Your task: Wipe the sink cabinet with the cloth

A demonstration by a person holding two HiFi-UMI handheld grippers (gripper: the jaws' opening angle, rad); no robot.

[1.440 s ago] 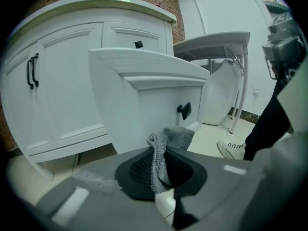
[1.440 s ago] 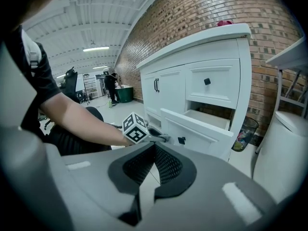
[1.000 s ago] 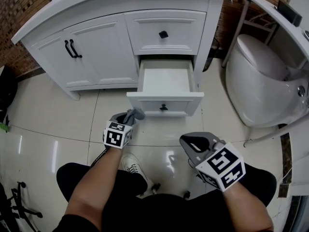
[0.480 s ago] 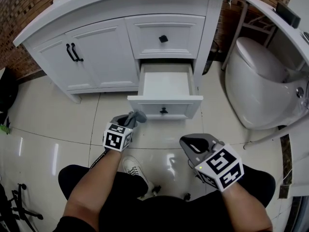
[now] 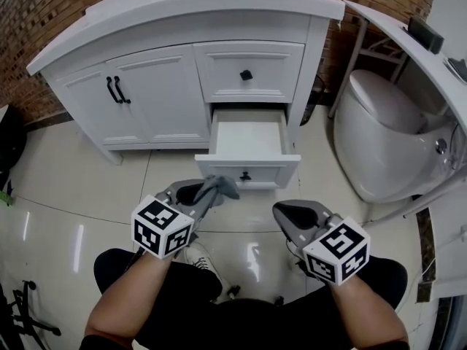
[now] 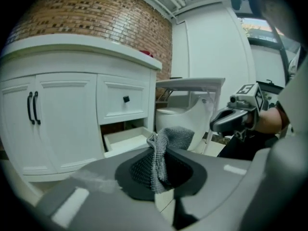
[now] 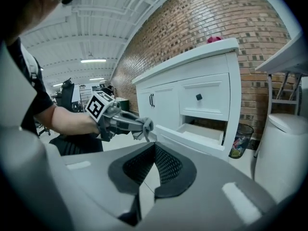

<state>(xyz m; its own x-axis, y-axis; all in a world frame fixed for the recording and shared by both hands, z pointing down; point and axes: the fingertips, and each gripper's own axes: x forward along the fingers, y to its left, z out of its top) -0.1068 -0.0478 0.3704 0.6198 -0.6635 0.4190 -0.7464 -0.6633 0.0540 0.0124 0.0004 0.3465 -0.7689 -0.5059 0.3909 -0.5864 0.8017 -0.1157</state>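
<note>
Left gripper [image 5: 195, 195] pinches cloth [image 5: 217, 188] at the open drawer [image 5: 248, 141].
Jaws clamped on grey cloth just in front of sink cabinet [image 5: 157, 86] drawer; right gripper [image 5: 290, 214] closed, empty, front-right of drawer.

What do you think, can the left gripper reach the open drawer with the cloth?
Probably yes: the left gripper, shut on the cloth, is just short of the open drawer, nothing between them.
</note>
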